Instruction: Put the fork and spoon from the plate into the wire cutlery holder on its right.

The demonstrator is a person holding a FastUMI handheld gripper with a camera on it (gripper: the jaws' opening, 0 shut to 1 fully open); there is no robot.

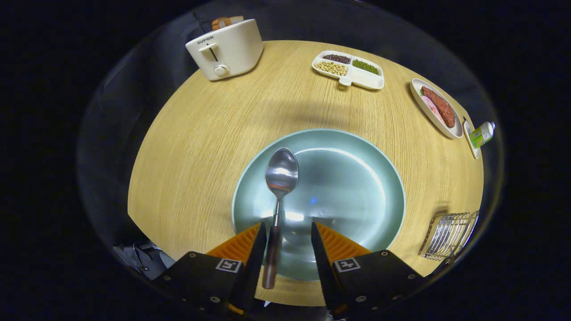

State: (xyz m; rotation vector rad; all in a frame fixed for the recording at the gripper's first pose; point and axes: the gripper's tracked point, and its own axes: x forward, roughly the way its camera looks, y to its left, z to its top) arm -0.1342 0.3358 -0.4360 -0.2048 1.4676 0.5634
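A pale green round plate [348, 178] lies on the wooden table just ahead of my fingers. A metal spoon [281, 174] with a dark brown handle lies on the plate's left half, bowl pointing away. Its handle runs back over the near rim and lies between my fingers, close against the left one. My gripper [289, 229] is open above the plate's near edge, the right finger well apart from the handle. The wire cutlery holder [450, 235] stands on the table to the right of the plate.
A white toaster [225, 49] with bread in it stands at the far left. A divided white dish [349, 69] of beans sits at the back. An oval dish [439, 109] of sausages and a small bottle [482, 133] lie at the far right.
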